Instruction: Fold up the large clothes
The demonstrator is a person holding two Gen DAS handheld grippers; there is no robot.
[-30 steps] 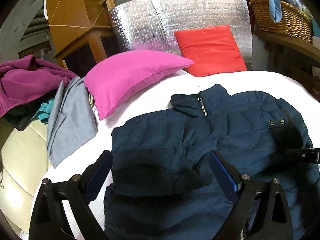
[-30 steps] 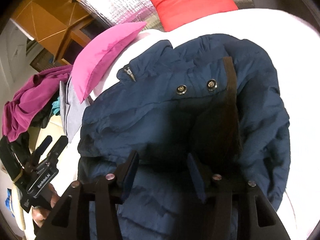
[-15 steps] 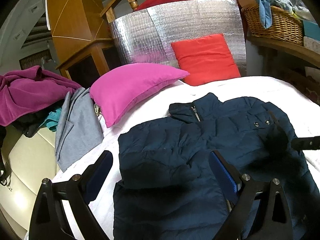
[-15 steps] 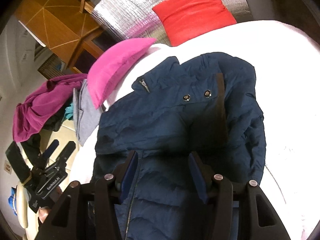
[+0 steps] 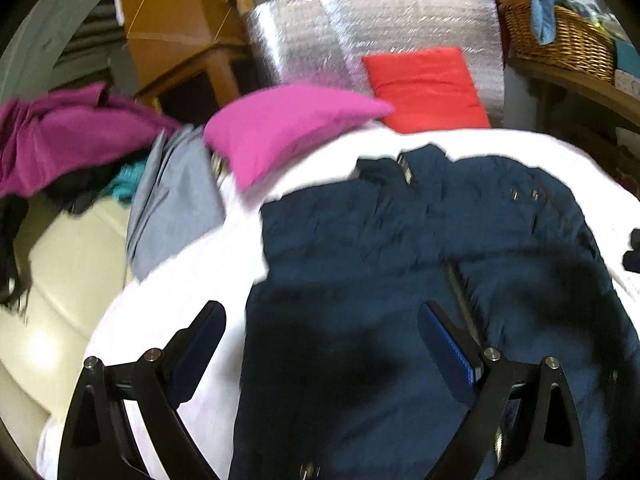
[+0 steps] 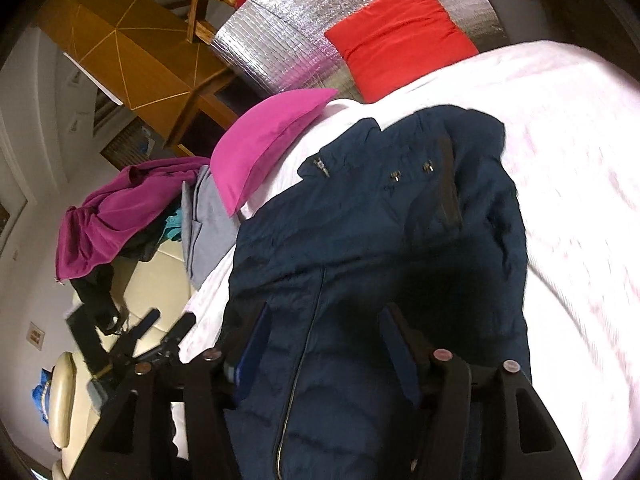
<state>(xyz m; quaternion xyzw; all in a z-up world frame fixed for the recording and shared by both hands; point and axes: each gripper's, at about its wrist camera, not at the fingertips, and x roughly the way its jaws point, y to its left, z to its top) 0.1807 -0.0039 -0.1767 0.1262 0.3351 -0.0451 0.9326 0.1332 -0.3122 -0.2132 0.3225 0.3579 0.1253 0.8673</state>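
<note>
A navy padded jacket (image 5: 400,248) (image 6: 360,240) lies spread on the white-covered bed (image 5: 180,280), collar toward the pillows, sleeves folded in over the body. My left gripper (image 5: 320,332) hovers over the jacket's near left edge, open, nothing between its blue pads. My right gripper (image 6: 324,340) hangs above the jacket's lower middle by the zip; its jaws are opening and no cloth is pinched between them. The left gripper (image 6: 160,332) also shows at the lower left of the right wrist view, off the bed's edge.
A pink pillow (image 5: 288,124) and a red cushion (image 5: 424,88) lean against a silver foil panel (image 5: 360,32) at the head. Grey (image 5: 168,200) and magenta garments (image 5: 68,132) lie heaped at left over a cream seat. A wicker basket (image 5: 560,40) stands at right.
Both grippers have drawn back from the jacket toward its hem, so more of it and the bed shows. The right gripper's jaws have spread wider.
</note>
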